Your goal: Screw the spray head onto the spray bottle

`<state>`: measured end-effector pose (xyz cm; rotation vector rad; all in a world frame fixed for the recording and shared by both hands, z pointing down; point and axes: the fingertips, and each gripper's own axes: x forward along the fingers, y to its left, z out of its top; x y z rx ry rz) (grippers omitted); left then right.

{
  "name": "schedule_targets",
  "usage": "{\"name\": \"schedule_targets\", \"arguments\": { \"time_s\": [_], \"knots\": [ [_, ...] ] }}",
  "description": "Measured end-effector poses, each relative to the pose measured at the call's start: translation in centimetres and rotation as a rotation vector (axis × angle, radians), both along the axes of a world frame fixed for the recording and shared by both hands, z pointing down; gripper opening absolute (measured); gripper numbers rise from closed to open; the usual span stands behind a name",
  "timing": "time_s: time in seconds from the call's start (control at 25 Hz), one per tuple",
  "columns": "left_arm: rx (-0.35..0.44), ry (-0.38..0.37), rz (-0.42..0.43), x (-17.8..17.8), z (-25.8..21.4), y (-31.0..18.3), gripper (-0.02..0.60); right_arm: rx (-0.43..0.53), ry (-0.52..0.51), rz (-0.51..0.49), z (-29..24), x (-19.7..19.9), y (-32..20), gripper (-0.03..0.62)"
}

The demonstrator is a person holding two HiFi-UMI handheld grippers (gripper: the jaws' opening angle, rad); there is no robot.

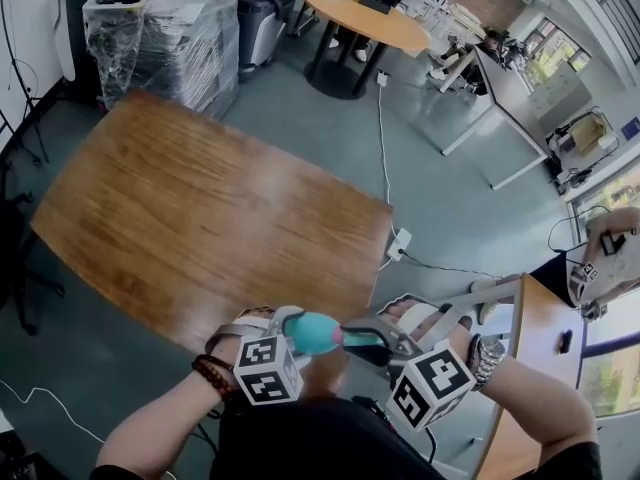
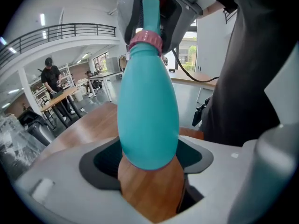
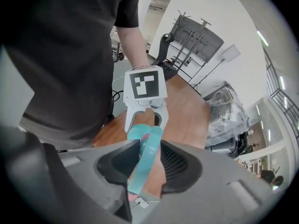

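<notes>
My left gripper (image 2: 148, 157) squeezes teal plastic bottle (image 2: 148, 101), frame middle. My right gripper (image 3: 148, 164) pinches teal spray head (image 3: 145, 155), low middle.

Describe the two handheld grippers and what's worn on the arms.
The left gripper and right gripper: pale grey bodies, dark ribbed pads, a white cube with black square markers each. Black short-sleeved shirt, dark beaded bracelet on the left wrist, silver watch on the right.
</notes>
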<state>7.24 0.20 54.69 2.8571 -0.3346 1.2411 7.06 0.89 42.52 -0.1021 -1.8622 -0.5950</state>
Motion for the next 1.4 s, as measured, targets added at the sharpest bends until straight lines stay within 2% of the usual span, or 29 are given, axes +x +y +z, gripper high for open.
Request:
{"name": "schedule_targets", "arguments": {
  "time_s": [0.12, 0.16, 0.24, 0.36, 0.52, 0.64, 0.72, 0.8, 0.92, 1.08, 1.16, 1.2, 1.28, 1.4],
  "knots": [
    [-0.023, 0.029, 0.016, 0.4, -0.1, 0.7, 0.385, -0.007, -0.019, -0.001, -0.2, -0.1, 0.2, 0.136],
    [-0.025, 0.038, 0.013, 0.5, -0.2, 0.7, 0.385, -0.005, -0.023, 0.0, -0.3, -0.1, 0.2, 0.121],
    [-0.008, 0.038, 0.004, 0.4, -0.5, 0.4, 0.385, 0.001, -0.023, -0.007, -0.5, -0.1, 0.3, 0.121],
    [0.071, -0.049, 0.002, 0.1, -0.4, -0.3, 0.385, 0.041, 0.053, -0.073, -0.2, 0.3, 0.5, 0.118],
    [0.134, -0.217, -0.004, -0.5, 0.0, -0.8, 0.383, 0.21, 0.182, -0.242, 0.2, 0.2, 0.7, 0.118],
    [0.153, -0.271, -0.015, -1.0, -0.2, -1.3, 0.382, 0.311, 0.219, -0.333, 0.2, -0.4, 0.7, 0.118],
    [0.196, -0.301, -0.036, -1.5, -0.4, -2.0, 0.379, 0.296, 0.252, -0.322, 0.4, -0.2, 0.5, 0.118],
    [0.239, -0.341, -0.073, -2.1, -0.5, -3.0, 0.376, 0.189, 0.258, -0.181, 0.9, 0.3, -0.2, 0.121],
    [0.294, -0.408, -0.134, -3.0, -0.5, -4.2, 0.375, -0.061, 0.168, 0.216, 1.7, 0.7, -1.5, 0.123],
    [0.442, -0.492, -0.214, -3.9, -1.1, -6.2, 0.374, -0.488, -0.006, 0.83, 3.4, 1.6, -3.3, 0.121],
    [0.488, -0.494, -0.233, -3.9, -1.1, -6.7, 0.375, -0.751, -0.111, 1.105, 4.0, 1.7, -3.5, 0.121],
    [0.496, -0.483, -0.238, -3.9, -1.0, -6.7, 0.374, -0.87, -0.159, 1.207, 4.2, 1.7, -3.5, 0.121],
    [0.485, -0.469, -0.224, -3.8, -0.5, -6.4, 0.376, -1.018, -0.223, 1.319, 4.3, 1.6, -3.4, 0.121],
    [0.388, -0.463, -0.171, -4.0, 1.1, -5.3, 0.376, -1.074, -0.273, 1.364, 4.4, 1.3, -3.7, 0.123]
  ]
}}
